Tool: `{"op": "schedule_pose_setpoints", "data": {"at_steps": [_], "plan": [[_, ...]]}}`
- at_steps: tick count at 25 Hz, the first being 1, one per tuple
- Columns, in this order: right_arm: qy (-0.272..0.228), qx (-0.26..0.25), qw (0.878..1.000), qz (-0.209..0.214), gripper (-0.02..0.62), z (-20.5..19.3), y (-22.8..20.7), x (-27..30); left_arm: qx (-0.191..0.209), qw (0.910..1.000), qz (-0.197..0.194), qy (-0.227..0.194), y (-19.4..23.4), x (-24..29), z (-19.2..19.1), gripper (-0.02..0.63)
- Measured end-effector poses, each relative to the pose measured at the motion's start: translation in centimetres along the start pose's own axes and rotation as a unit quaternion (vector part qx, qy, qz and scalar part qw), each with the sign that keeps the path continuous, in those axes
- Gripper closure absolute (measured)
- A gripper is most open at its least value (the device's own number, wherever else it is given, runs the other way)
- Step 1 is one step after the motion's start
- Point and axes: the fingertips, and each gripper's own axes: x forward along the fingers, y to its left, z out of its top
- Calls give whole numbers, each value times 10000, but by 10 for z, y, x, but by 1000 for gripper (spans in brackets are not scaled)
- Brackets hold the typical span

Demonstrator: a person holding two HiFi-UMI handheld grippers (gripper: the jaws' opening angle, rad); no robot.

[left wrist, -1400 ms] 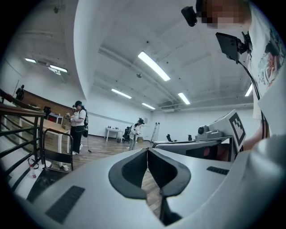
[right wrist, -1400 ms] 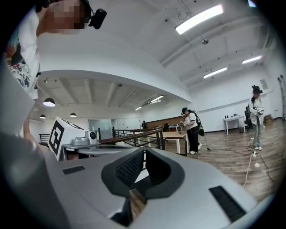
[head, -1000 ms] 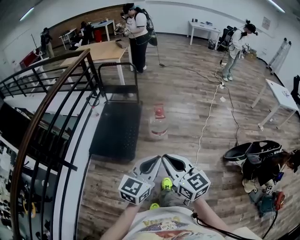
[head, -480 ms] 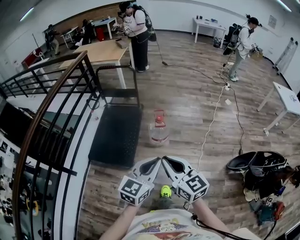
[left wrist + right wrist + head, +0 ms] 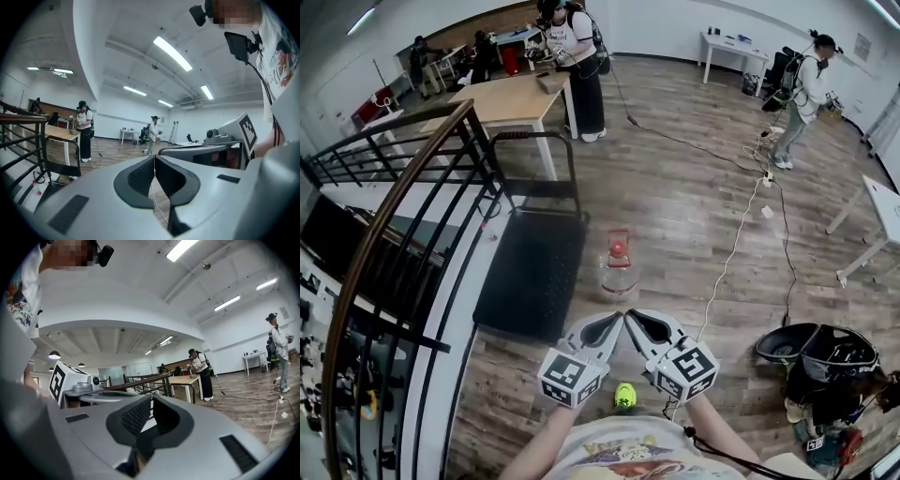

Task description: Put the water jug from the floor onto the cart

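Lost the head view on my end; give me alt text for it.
A clear water jug with a red cap stands on the wood floor, right of the black flat cart. The left claw and right claw, both shut and empty, point at it from short of it.

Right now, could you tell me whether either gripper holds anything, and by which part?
Nothing is held: the left gripper and right gripper are shut and empty; the jug stands on the floor.
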Motion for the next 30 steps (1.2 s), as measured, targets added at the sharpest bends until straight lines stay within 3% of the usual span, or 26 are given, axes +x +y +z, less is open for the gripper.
{"op": "schedule_pose_setpoints", "data": {"at_steps": [21,30], "plan": [[342,-119,9993,-30,571,2,-52,47,-80,9996,254,60,50,48,2,594],[528,16,9982,-297,571,-6,-93,94,-130,9994,49,307,97,85,-10,592]]}}
